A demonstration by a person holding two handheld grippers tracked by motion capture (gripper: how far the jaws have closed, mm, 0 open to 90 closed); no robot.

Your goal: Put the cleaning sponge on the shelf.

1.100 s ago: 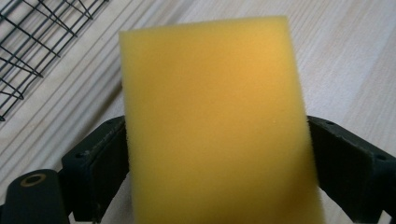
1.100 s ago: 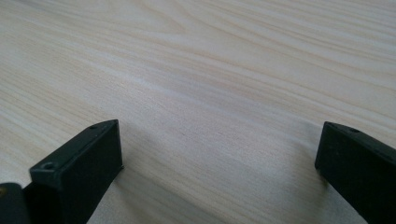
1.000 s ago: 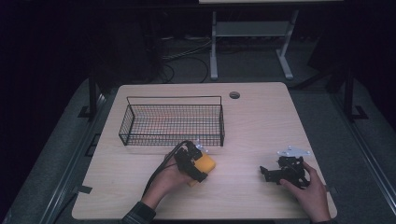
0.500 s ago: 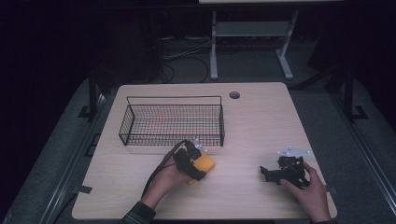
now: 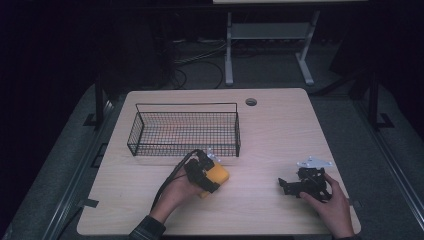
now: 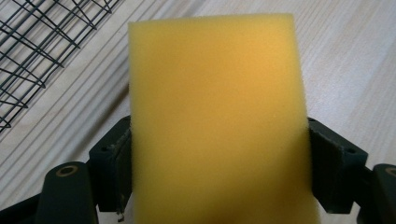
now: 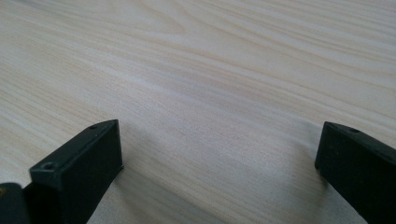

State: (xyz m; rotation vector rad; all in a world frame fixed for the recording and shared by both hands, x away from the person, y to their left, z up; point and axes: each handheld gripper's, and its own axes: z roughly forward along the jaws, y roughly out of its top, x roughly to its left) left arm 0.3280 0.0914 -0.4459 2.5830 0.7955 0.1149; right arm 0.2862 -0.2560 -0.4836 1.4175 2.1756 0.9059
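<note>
The left gripper (image 5: 210, 172) squeezes a yellow sponge (image 6: 215, 116) between its jaws, just beside the wire basket (image 5: 185, 131). Lift it high over the rim, I think. The right gripper (image 5: 292, 186) rests wide open, holding nothing

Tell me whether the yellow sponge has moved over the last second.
No. In the high view the yellow sponge sits at the same spot just in front of the wire basket, near its right corner, clamped in the left gripper.
</note>
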